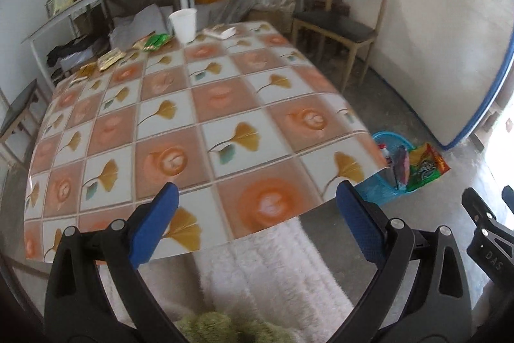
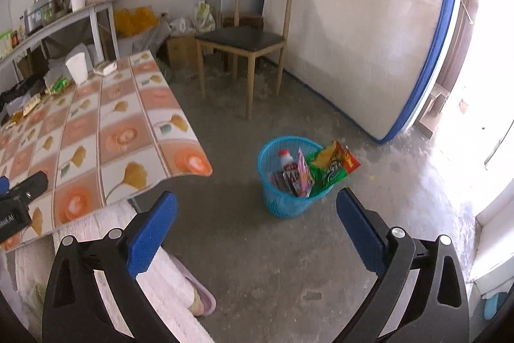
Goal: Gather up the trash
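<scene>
Here, a table [image 1: 199,105] covered in a cloth of orange and leaf-patterned squares fills the left wrist view, its middle and near edge bare. What remains to collect lies along the far edge: a white paper cup [image 1: 183,24] near the middle of that edge, a pale wrapper [image 1: 221,31] just beside it toward the far right corner, a green wrapper [image 1: 156,41] to its left, and gold packets [image 1: 109,58] trailing toward the far left corner.

On the floor, just off the table's near right corner, stands a blue mesh bin [image 2: 290,179], set within easy reach of the table for dropping things in. It already holds a small white bottle, a pink packet, and a green and red snack bag [image 2: 334,164] that pokes over its rim.

The left gripper [image 1: 257,221] hangs over the near edge, fingers spread wide, holding nothing. The right gripper [image 2: 257,224] points at the floor near the bin, likewise wide open and empty.
</scene>
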{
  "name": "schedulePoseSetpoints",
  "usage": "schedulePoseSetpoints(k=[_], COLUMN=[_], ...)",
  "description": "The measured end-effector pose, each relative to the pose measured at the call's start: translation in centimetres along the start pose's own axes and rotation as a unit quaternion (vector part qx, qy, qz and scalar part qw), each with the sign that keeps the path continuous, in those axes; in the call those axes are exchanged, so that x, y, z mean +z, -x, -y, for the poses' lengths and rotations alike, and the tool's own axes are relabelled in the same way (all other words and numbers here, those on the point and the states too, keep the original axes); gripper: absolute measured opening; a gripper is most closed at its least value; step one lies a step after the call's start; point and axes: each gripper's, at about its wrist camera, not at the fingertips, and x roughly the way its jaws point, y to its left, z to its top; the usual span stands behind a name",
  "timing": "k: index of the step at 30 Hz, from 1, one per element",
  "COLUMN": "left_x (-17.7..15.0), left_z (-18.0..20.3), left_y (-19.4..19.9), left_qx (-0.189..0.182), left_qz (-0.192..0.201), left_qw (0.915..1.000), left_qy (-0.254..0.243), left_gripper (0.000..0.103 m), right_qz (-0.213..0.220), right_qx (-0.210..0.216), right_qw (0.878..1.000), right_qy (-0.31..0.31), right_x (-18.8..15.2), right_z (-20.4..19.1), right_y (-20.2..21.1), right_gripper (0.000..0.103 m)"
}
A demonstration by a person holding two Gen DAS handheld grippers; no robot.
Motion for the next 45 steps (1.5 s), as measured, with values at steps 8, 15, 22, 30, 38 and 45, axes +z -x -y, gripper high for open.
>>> schedulePoseSetpoints(k=[8,15,22,30,38,45], left_x=[0.1,0.4,0.6,0.6,0.6,0.6], left_z=[-1.4,-1.3,-1.1,-1.0,-1.2,-1.6], left_y=[-0.1,0.2,0.3,0.3,0.3,0.3], left_qx=[0.018,0.027,0.028,0.029,0.03,0.032], left_qz=[-0.003,0.004,0.006,0.006,0.007,0.008], left_qw=[0.9995,0.9994,0.9994,0.9994,0.9993,0.9991], left_qy=[0.024,0.021,0.019,0.019,0.021,0.026], left_gripper=[0.095,0.095,0.095,0.095,0.095,0.095], right_qz=[-0.008,-0.009,-0.007,-0.004,0.003,0.008], right_qx=[0.001,0.001,0.003,0.007,0.013,0.015], right_qw=[1.0,1.0,1.0,1.0,0.999,0.999], right_qy=[0.014,0.017,0.018,0.021,0.029,0.031], right_x=[0.2,0.3,0.3,0.5,0.8,1.1], right_z=[-0.9,-0.9,-0.8,-0.5,-0.9,-1.0], right_y=[-0.8,-1.0,-1.0,-1.3,-0.9,-0.7], right_gripper=[0.097,0.097,0.097,0.097,0.097,0.097])
